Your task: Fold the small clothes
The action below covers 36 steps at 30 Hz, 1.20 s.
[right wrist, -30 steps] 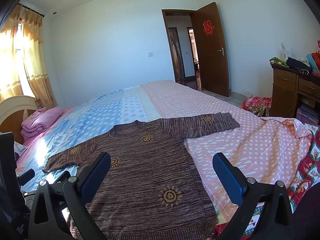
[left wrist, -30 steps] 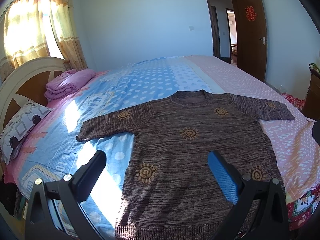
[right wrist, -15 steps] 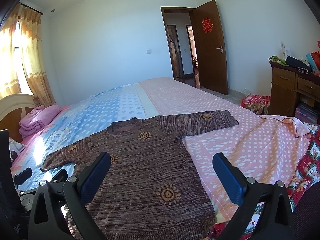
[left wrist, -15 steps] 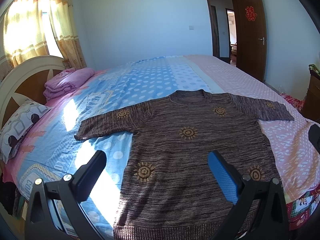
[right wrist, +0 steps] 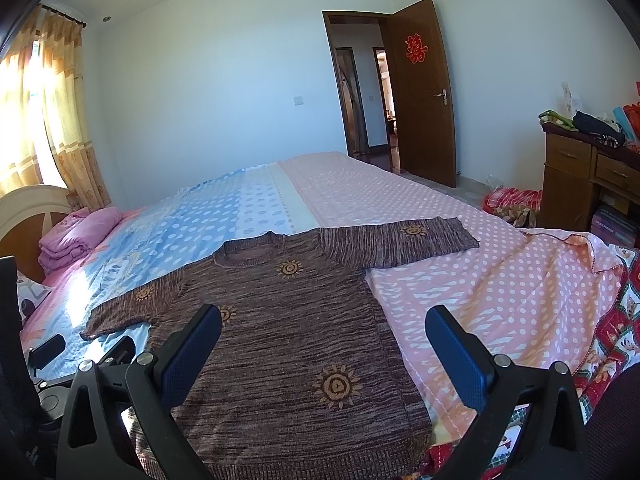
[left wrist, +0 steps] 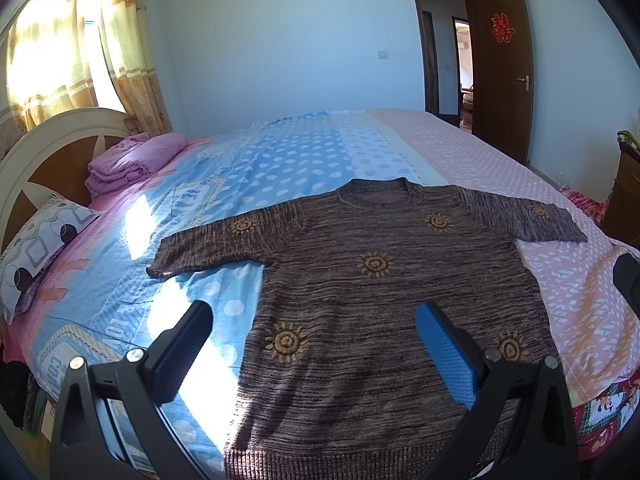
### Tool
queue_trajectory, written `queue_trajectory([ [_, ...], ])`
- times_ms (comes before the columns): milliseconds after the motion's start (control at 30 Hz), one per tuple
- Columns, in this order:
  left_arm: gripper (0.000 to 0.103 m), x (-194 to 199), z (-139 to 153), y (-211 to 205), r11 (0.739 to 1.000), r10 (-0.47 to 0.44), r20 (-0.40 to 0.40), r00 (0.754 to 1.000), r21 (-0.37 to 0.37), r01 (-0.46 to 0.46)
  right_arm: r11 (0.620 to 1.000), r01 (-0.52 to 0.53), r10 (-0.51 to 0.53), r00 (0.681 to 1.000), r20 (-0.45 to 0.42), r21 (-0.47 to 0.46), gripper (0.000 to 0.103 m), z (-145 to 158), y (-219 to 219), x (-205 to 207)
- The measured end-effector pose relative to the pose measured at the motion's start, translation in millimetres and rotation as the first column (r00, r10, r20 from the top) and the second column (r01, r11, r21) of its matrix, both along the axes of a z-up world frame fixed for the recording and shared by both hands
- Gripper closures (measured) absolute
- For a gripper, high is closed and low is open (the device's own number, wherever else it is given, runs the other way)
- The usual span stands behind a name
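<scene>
Brown knit, streaked dark and light and dotted with orange sun motifs: the sweater (left wrist: 372,300) lies spread flat on the bed (left wrist: 304,160), face up, both short sleeves stretched out to the sides and the ribbed hem toward the cameras. Its collar points toward the far wall. One half of it rests on the blue dotted part of the bedspread, the other on the pink dotted part.

Both tools hover above the near end of the garment, touching nothing. The left gripper (left wrist: 312,344) has its fingers spread wide, with the lower left half of the sweater showing between them. The right gripper (right wrist: 320,352) is likewise spread wide (nothing held in either), framing the lower right half and one sun motif.

At the head of the bed sits a folded pink blanket (left wrist: 132,160) beside a patterned pillow (left wrist: 40,248), under a cream and wood headboard (left wrist: 48,148). Yellow curtains (left wrist: 80,52) glow with sunlight. A brown door (right wrist: 424,92) stands open, and a wooden dresser (right wrist: 588,176) carries assorted clutter.
</scene>
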State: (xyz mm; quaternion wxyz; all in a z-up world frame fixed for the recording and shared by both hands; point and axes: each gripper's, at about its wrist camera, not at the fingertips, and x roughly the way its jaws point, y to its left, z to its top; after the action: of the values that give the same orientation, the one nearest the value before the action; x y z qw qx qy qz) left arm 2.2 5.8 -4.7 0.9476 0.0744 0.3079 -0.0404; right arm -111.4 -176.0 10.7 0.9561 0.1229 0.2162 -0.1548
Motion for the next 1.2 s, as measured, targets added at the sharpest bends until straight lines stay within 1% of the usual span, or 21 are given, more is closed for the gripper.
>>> queue_trajectory([
  [300, 0.0, 4.9, -6.7, -0.6, 1.0, -0.009, -0.018, 1.0, -0.012, 0.009, 1.0, -0.004, 0.004, 1.0, -0.03, -0.005, 0.001, -8.9, 1.0, 7.7],
  [500, 0.0, 17.5, -16.2, 1.3, 1.0, -0.019, -0.043, 0.999, -0.012, 0.018, 1.0, -0.008, 0.008, 0.999, -0.049, 0.013, 0.001, -19.0, -4.7, 21.8],
  [567, 0.0, 25.0, -19.7, 4.4, 0.999, -0.041, -0.054, 0.998, -0.032, 0.039, 0.999, -0.02, 0.022, 0.998, -0.059, 0.035, 0.001, -23.1, -11.8, 32.5],
  [633, 0.0, 35.0, -23.9, 11.7, 0.994, -0.074, -0.07, 0.995, -0.081, 0.069, 0.997, -0.019, 0.023, 0.997, -0.07, 0.069, 0.001, -29.3, -24.5, 44.5],
  [700, 0.0, 49.1, -28.5, 19.2, 0.988, -0.095, -0.075, 0.993, -0.129, 0.085, 0.995, -0.007, 0.016, 0.996, -0.086, 0.102, 0.001, -37.6, -42.8, 58.5],
  [833, 0.0, 90.7, -35.8, 28.8, 0.991, -0.05, -0.097, 0.994, -0.127, 0.037, 0.985, 0.059, -0.036, 0.989, -0.145, 0.163, 0.001, -50.6, -95.9, 89.6],
  [933, 0.0, 127.0, -38.5, 35.7, 0.991, -0.031, -0.108, 0.994, -0.132, 0.017, 0.972, 0.138, -0.111, 0.983, -0.145, 0.193, 0.001, -49.9, -149.7, 107.1],
  [1000, 0.0, 147.0, -41.8, 38.4, 0.993, -0.02, -0.103, 0.994, -0.12, 0.008, 0.951, 0.225, -0.201, 0.971, -0.129, 0.214, 0.001, -47.6, -191.9, 115.5],
  [1067, 0.0, 168.9, -47.9, 40.0, 0.994, -0.007, -0.098, 0.995, -0.105, -0.003, 0.928, 0.282, -0.262, 0.959, -0.11, 0.244, 0.003, -47.5, -232.3, 124.9],
  [1100, 0.0, 178.3, -51.8, 40.2, 0.995, -0.004, -0.098, 0.995, -0.098, -0.006, 0.918, 0.307, -0.287, 0.951, -0.114, 0.25, 0.009, -49.0, -250.5, 130.9],
  [1133, 0.0, 186.8, -56.1, 41.2, 0.996, -0.001, -0.099, 0.995, -0.093, -0.008, 0.907, 0.336, -0.313, 0.941, -0.129, 0.252, 0.018, -51.8, -269.9, 139.5],
  [1200, 0.0, 206.0, -67.7, 43.0, 0.996, 0.01, -0.117, 0.993, -0.085, -0.021, 0.892, 0.364, -0.331, 0.929, -0.164, 0.267, 0.025, -61.0, -302.8, 157.6],
])
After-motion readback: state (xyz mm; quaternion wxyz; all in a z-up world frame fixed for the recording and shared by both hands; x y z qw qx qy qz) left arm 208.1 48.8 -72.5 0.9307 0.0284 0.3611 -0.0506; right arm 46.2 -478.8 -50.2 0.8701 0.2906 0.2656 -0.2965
